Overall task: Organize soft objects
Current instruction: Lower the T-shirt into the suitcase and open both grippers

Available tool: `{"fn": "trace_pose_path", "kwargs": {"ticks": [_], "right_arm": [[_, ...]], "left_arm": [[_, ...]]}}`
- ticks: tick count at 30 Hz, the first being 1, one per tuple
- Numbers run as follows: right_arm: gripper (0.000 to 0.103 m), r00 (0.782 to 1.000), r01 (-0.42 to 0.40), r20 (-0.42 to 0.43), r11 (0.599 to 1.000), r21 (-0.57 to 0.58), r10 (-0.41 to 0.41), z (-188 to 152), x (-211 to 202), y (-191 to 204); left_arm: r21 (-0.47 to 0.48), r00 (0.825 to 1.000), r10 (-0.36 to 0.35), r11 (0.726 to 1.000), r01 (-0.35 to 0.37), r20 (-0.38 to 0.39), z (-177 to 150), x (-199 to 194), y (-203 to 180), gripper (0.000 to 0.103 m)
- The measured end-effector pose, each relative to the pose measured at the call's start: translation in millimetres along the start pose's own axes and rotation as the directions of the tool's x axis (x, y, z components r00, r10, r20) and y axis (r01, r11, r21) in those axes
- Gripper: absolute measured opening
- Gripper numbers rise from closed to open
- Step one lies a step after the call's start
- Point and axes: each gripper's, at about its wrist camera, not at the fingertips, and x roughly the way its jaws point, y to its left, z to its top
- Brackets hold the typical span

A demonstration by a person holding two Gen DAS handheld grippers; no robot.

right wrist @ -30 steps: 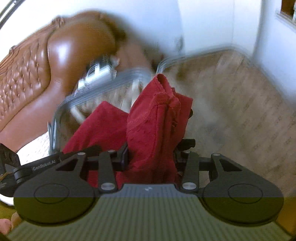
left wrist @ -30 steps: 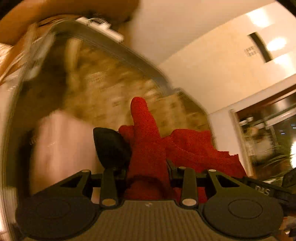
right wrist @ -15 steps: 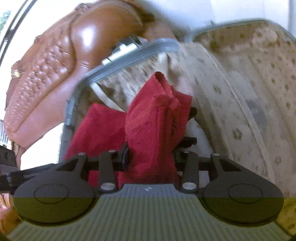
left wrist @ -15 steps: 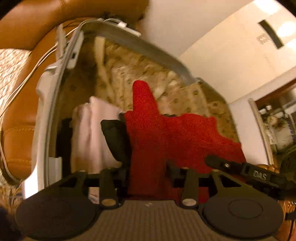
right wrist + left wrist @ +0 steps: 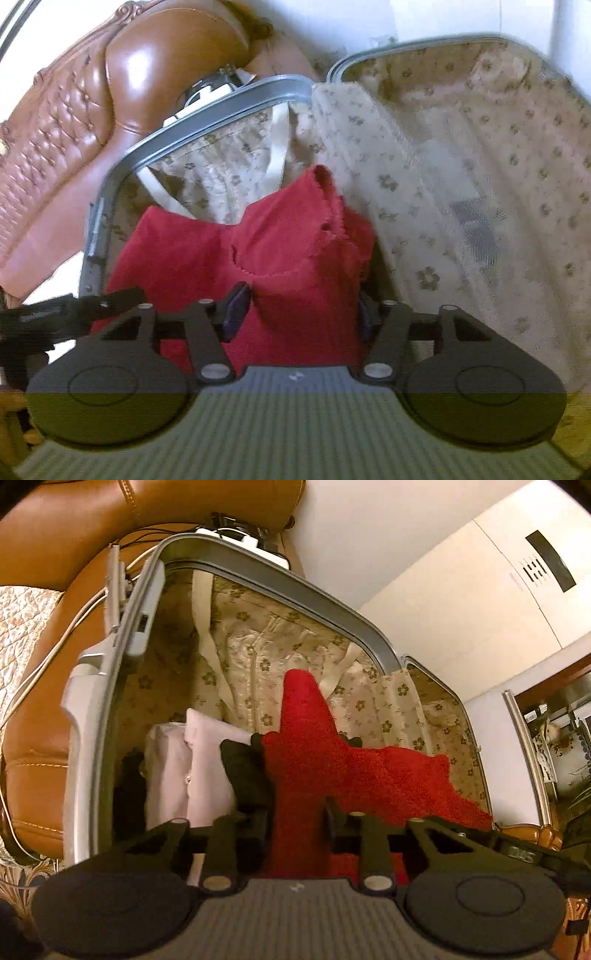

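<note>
Ahead of both sets of jaws lies an open suitcase (image 5: 258, 602) with a grey frame and flower-patterned lining, propped against a brown leather sofa (image 5: 110, 96); its second half (image 5: 498, 155) spreads ahead and to the right of the right gripper's jaws.

Next in size is the red towel (image 5: 351, 771), the thing being packed. It is stretched between the two grippers, just over the suitcase opening. The left gripper (image 5: 297, 812) has its jaws pressed together on one bunched end, a red point of cloth rising just beyond them. The right gripper (image 5: 295, 310) pinches the other end, a thick fold bulging up past its jaws, with the rest of the red towel (image 5: 177, 251) running off to the left toward the other gripper.

Left of the left jaws, inside the case, folded pale clothes (image 5: 192, 760) already stand in a row, with a dark item (image 5: 129, 786) further left against the wall. A cream strap (image 5: 210, 642) hangs down the lining beyond them.

By my reading the task is partly done: some soft pieces are already stowed, and the towel is over the case but not yet laid down or released. Lowering it beside the pale stack and letting go at both ends is what remains for this item.
</note>
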Motion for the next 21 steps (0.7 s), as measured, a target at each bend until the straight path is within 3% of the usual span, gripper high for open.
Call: {"fn": "trace_pose_path", "kwargs": {"ticks": [2, 8, 15, 17, 18, 21], "right_arm": [[0.034, 0.999, -0.025, -0.024, 1.000, 0.007, 0.025, 1.0, 9.1, -2.4], [0.031, 0.990, -0.134, -0.058, 0.988, -0.082, 0.129, 12.0, 12.9, 16.2], [0.031, 0.988, -0.110, -0.128, 0.972, -0.208, 0.085, 14.9, 37.4, 29.1], [0.036, 0.992, -0.062, -0.125, 0.972, -0.225, 0.034, 13.2, 38.6, 28.1], [0.046, 0.993, -0.033, -0.122, 0.971, -0.238, 0.004, 11.8, 38.8, 28.2], [0.061, 0.990, 0.075, -0.092, 0.943, -0.324, -0.110, 5.1, 28.5, 35.4]], "left_arm": [[0.006, 1.000, 0.017, 1.000, -0.017, 0.011, -4.9, -6.6, -3.6, 0.025], [0.015, 0.997, 0.075, 0.997, -0.075, 0.031, -27.3, -33.0, -11.0, 0.024], [0.069, 0.993, 0.109, 0.991, -0.112, 0.042, -30.2, -35.9, -2.8, 0.025], [0.071, 0.991, 0.128, 0.989, -0.130, 0.030, -28.6, -37.1, -3.5, 0.032], [0.085, 0.990, 0.137, 0.987, -0.139, 0.030, -27.8, -39.3, -5.6, 0.034], [0.189, 0.983, 0.162, 0.966, -0.177, 0.088, -28.4, -57.0, -22.5, 0.037]]}}
